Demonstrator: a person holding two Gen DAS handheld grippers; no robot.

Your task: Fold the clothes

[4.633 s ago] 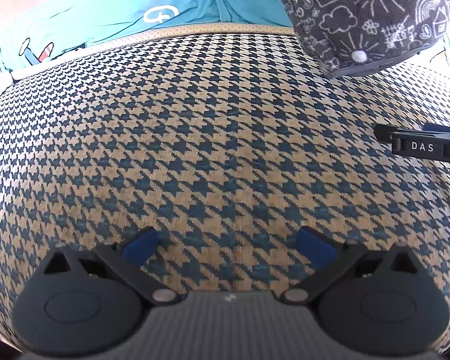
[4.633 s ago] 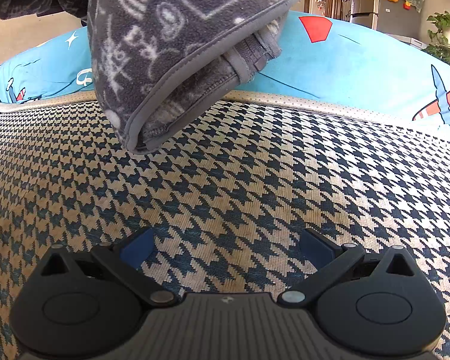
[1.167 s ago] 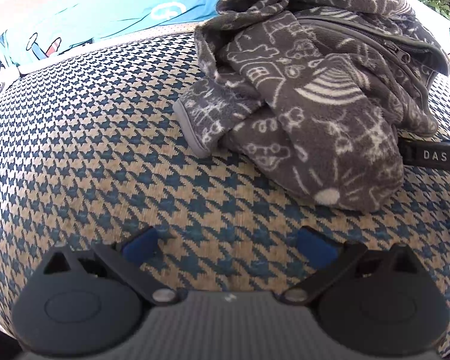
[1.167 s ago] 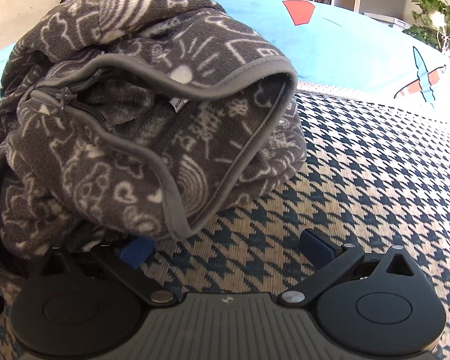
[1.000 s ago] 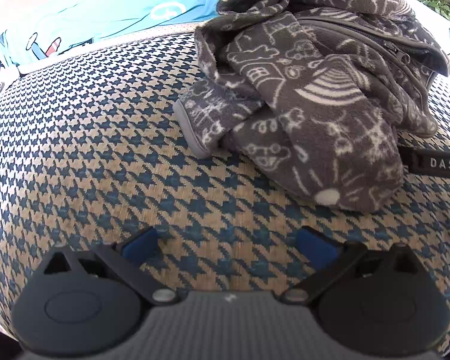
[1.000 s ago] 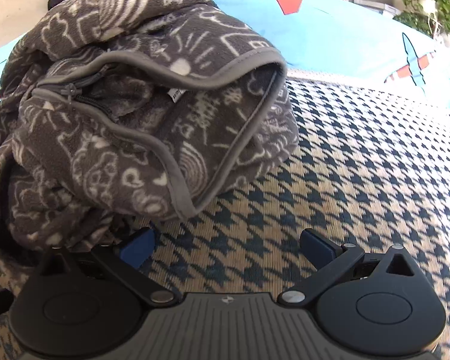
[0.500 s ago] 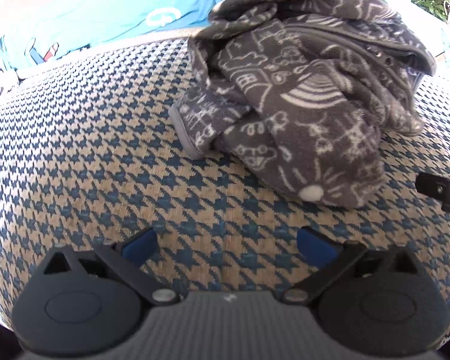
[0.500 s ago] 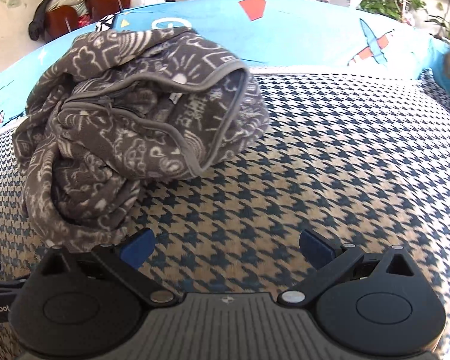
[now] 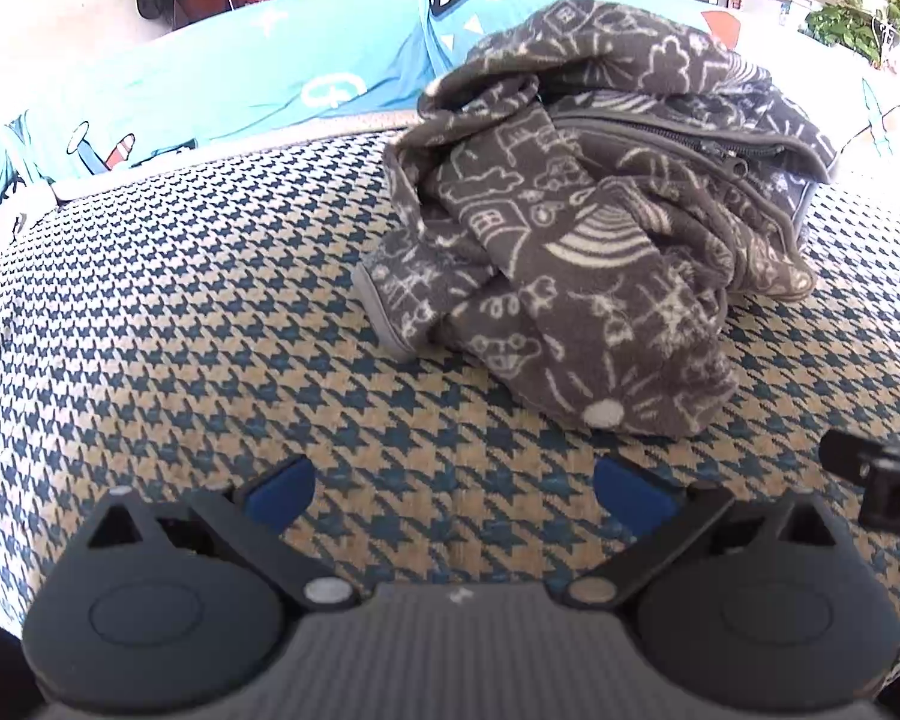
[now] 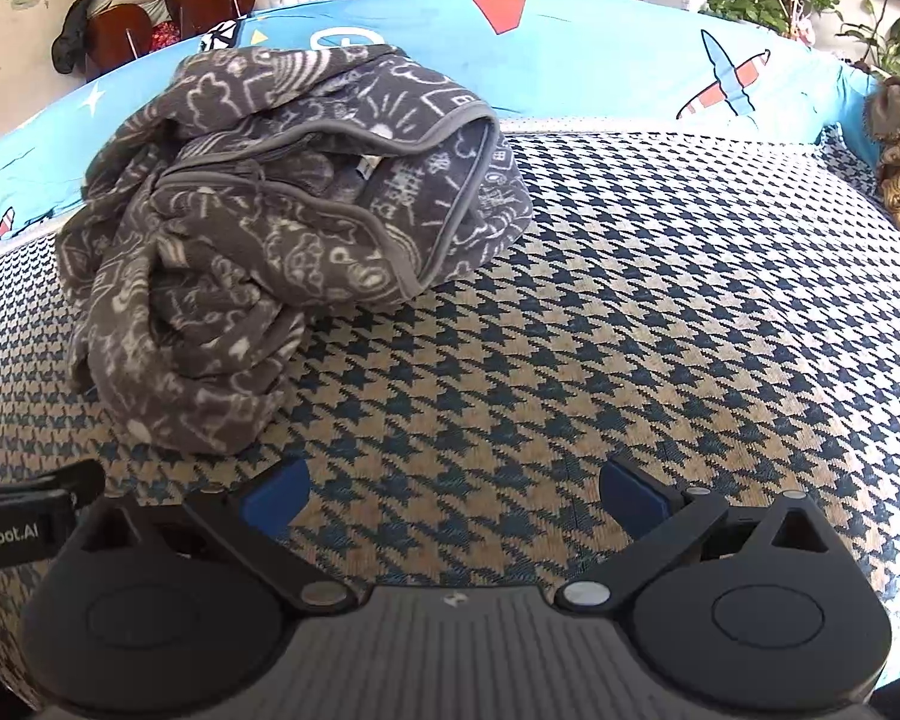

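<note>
Grey fleece, one garment only — the jacket (image 9: 594,252) lies crumpled in a heap on the houndstooth cover (image 9: 180,312), ahead and to the right of your left hand-held gripper (image 9: 450,489), ahead and to the left of your right hand-held gripper (image 10: 453,489). You have two grippers, both released, jaws spread wide and empty, neither touching the cloth. One blue printed sheet (image 10: 600,54) runs behind the heap. Against 4.6 seconds ago, the jacket no longer hangs above the cover — it rests on it. Since half a second ago both grippers have drawn back, so the heap sits further off and more of the room shows.
</note>
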